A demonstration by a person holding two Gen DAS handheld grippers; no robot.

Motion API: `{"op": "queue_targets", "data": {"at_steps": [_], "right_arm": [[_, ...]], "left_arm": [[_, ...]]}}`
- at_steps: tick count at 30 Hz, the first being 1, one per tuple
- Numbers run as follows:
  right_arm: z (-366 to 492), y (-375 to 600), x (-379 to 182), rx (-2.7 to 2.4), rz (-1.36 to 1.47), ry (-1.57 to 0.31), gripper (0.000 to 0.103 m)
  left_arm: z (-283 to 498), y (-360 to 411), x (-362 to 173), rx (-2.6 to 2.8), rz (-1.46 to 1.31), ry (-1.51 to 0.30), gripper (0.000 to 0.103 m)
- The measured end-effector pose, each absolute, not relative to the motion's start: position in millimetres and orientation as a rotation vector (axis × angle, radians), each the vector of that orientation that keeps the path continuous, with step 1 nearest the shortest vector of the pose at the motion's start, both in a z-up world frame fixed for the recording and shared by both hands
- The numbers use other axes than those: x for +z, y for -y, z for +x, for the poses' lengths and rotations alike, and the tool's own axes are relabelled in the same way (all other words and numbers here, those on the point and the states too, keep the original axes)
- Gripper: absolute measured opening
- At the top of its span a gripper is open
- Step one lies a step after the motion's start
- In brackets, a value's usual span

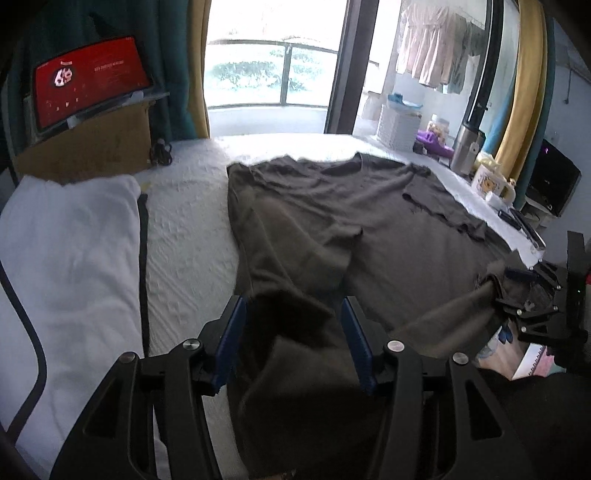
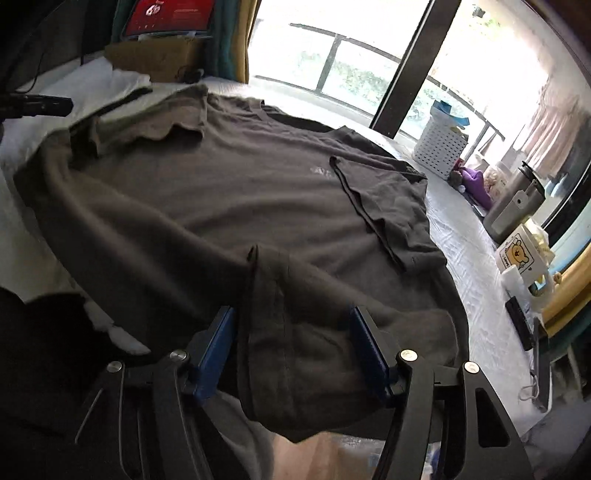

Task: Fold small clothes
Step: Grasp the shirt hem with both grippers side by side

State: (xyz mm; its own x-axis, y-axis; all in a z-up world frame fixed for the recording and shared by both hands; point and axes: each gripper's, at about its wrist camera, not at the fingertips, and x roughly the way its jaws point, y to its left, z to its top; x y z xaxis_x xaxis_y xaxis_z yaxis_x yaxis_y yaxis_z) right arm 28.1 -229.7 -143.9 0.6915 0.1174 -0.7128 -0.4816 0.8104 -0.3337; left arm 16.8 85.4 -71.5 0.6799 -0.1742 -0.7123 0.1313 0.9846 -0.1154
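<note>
Both hems bunch between blue fingers: left hand-held gripper (image 1: 291, 339) and right hand-held gripper (image 2: 293, 349) each clench the brown T-shirt (image 2: 229, 192), spread across the bed (image 1: 184, 229), white mattress bare along its sides.

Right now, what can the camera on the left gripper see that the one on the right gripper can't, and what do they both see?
Only the left wrist view shows the right gripper from outside, with shirt fabric bunched at its tip, and clothes hanging by the window.

Only the right wrist view shows the small pale logo on the shirt's chest.

Both show the dark T-shirt spread on the white bed, its hem between each gripper's blue fingers, with the left gripper in the foreground of its own view, plus the red screen and the white basket.
</note>
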Motion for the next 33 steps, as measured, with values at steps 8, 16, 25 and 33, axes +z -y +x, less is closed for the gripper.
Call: {"op": "queue_targets", "data": {"at_steps": [8, 16, 25, 33], "right_arm": [[38.0, 260.7, -133.3, 0.345, -0.458, -0.725, 0.010], [54.8, 311.6, -85.6, 0.255, -0.285, -0.610, 0.008], [44.8, 352.0, -9.4, 0.135, -0.198, -0.404, 0.008], [73.0, 372.0, -79.2, 0.102, -0.183, -0.608, 0.008]], "left_arm": [[8.4, -90.6, -97.3, -0.264, -0.199, -0.897, 0.054], [-12.9, -77.4, -89.3, -0.385, -0.126, -0.869, 0.009], [-63.3, -66.9, -14.3, -0.479, -0.061, -0.672, 0.008], [-43.3, -66.1, -95.2, -0.513, -0.086, -0.976, 0.008]]}}
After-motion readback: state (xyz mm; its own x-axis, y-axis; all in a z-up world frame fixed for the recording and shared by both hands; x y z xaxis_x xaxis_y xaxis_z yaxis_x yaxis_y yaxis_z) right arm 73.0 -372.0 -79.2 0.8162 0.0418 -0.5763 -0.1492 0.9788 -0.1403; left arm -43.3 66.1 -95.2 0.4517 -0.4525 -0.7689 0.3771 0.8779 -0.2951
